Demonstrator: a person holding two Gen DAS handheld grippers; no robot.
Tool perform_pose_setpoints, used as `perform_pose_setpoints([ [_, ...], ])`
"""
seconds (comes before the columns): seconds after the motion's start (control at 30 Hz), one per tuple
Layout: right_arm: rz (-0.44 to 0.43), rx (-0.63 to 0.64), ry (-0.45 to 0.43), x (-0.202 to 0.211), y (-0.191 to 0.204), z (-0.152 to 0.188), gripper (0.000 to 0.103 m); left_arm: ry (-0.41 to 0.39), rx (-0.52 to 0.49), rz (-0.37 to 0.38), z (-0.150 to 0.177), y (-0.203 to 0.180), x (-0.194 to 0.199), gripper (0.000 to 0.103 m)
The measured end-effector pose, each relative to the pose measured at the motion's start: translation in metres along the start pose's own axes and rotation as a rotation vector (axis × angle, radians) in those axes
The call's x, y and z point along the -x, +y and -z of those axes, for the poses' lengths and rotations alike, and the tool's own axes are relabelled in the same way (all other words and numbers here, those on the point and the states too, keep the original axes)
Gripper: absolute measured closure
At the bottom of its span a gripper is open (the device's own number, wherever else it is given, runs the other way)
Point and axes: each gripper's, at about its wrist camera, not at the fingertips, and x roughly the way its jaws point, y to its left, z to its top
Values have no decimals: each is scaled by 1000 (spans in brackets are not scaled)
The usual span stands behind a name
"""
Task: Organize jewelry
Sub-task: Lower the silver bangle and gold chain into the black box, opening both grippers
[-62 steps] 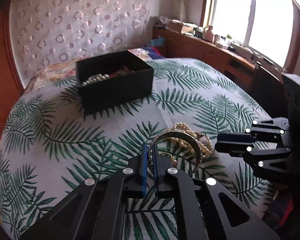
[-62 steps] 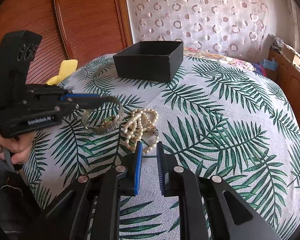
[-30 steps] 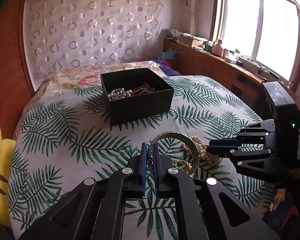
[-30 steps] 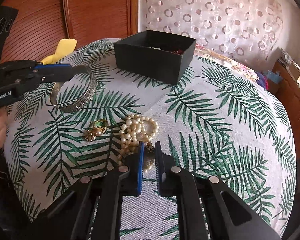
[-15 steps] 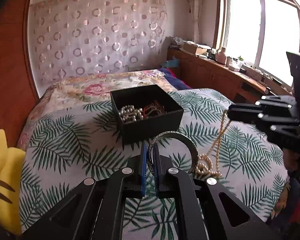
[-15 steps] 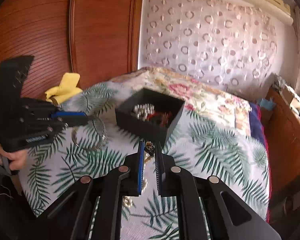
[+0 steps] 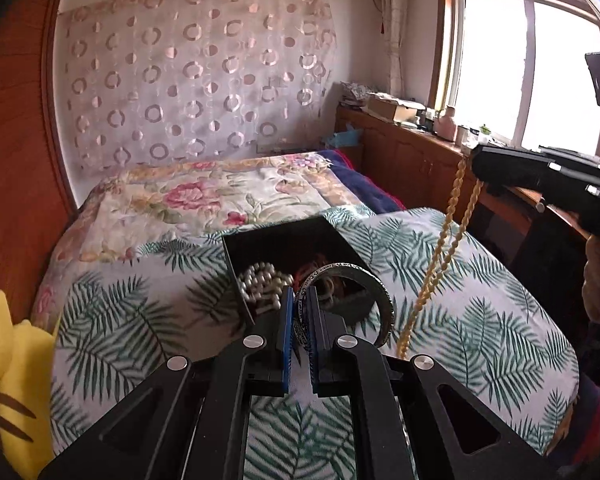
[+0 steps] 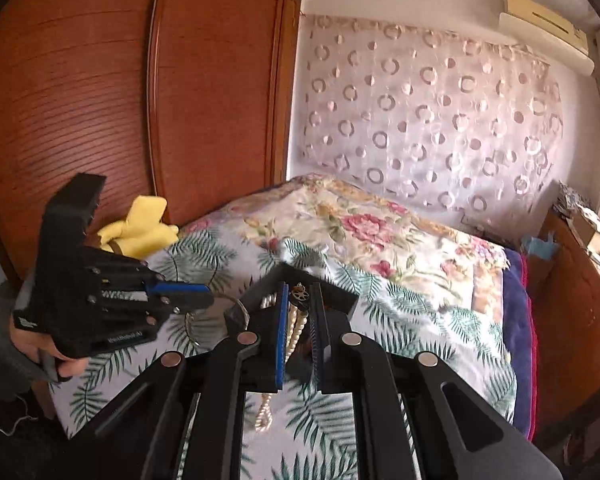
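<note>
Jewelry held above the bed, near the black box [image 7: 260, 248].
A silver bangle [image 7: 360, 280] is clamped in the left tool [image 7: 300, 332]; a pearl necklace [image 8: 296, 328] is gripped, hanging, by the right tool [image 8: 300, 320].

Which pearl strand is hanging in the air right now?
The cream pearl necklace pinched in the right tongs; the silvery pearl strand lies in the black box.

Count: two grippers, left [image 7: 300, 304] and right [image 8: 298, 300]; one bangle [image 7: 364, 280], one pearl necklace [image 7: 440, 256], one black box [image 7: 276, 240] ahead.
</note>
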Motion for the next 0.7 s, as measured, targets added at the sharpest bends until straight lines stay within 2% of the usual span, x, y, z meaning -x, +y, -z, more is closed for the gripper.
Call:
perform_pose_setpoints([
  [0.2, -28, 0, -46, -5, -17, -39, 91, -9, 5, -10, -26, 11, -13, 96],
  [0.23, -32, 2, -54, -6, -20, -45, 91, -13, 6, -11, -31, 14, -15, 100],
  [0.47, -47, 20, -87, -16, -32, -82, 91, -11, 2, -9, -52, 24, -31, 103],
  [0.7, -76, 13, -41, -42, -34, -80, 91, 27, 8, -3, -50, 31, -49, 103],
])
